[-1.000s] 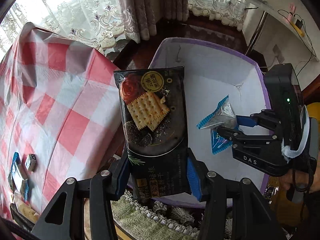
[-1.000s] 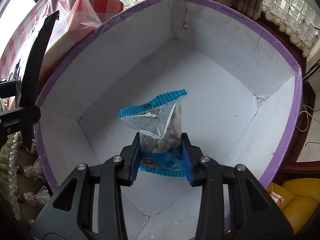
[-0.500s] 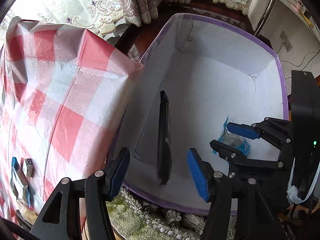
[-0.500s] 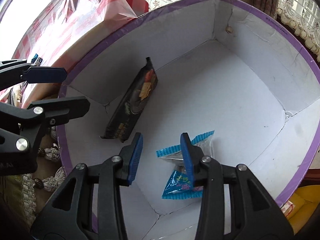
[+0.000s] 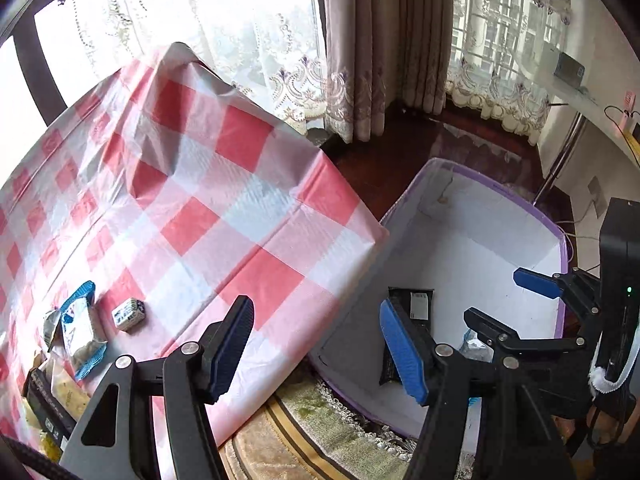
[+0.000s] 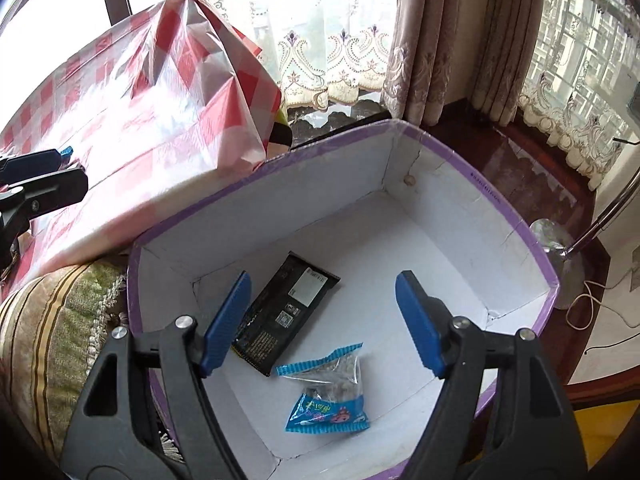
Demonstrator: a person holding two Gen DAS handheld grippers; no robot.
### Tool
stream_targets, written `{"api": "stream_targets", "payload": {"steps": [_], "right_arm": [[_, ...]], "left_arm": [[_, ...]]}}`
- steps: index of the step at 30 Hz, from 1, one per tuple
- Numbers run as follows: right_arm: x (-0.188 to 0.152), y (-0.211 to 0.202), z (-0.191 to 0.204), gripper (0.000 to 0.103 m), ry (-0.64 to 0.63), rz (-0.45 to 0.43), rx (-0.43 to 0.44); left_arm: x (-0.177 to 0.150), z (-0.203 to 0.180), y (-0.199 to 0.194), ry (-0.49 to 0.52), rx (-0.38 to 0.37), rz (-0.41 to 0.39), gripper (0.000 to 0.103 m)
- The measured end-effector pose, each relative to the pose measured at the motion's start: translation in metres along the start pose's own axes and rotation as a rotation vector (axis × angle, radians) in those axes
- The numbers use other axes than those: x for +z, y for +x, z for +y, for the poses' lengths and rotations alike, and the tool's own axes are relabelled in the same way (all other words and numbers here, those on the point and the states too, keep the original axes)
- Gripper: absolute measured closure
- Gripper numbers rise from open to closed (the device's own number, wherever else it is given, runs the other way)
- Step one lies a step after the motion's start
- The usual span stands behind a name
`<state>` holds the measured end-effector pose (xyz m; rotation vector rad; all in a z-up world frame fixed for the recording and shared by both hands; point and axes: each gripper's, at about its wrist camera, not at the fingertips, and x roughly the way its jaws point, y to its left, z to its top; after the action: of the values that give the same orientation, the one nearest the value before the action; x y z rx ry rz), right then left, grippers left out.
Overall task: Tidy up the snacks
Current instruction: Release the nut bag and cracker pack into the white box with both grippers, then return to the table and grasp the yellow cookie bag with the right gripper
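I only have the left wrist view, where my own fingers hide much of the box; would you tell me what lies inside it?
Observer: Two snacks lie on the box floor: a black cracker pack and a blue-edged clear packet.
Operator: Thank you; are they touching?
Observer: No, a thin strip of white floor separates them.
Operator: Is the right gripper holding anything?
Observer: No, the right gripper is wide open above both snacks.

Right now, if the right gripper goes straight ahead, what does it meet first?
Probably the box floor, near the black packet. The open right gripper points down into it; depth is unclear.
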<state>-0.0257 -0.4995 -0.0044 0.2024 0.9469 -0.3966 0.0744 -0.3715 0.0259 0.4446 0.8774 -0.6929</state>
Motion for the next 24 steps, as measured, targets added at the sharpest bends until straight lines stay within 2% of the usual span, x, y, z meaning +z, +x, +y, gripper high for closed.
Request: {"api": "stream_targets", "payload": {"steps": [2,5,8,16,24], "right_arm": [[0.011,0.0,0.003,0.024,-0.008,-0.045,-0.003],[0.021,-0.007,0.011,0.023,-0.02,-0.098,0.045],[0.028,-0.02,0.027,0.023,-0.061,-0.133,0.077],[0.041,-0.03,0.076,0.023,-0.123,-0.111,0.243],[0.044,-0.035,0.139,0.023,-0.232,-0.081,0.34]], "left_arm": [[-0.004,0.012,-0.01,-0.056,0.023,-0.027,0.037],[-0.016,0.032,-0.023,-0.141,0.059,-0.052,0.037],[-0.027,0.048,-0.035,-0.175,0.091,-0.058,0.037],[-0.072,0.102,-0.072,-0.359,0.149,-0.098,0.037],[-0.116,0.158,-0.097,-0.539,0.183,-0.116,0.037]]}}
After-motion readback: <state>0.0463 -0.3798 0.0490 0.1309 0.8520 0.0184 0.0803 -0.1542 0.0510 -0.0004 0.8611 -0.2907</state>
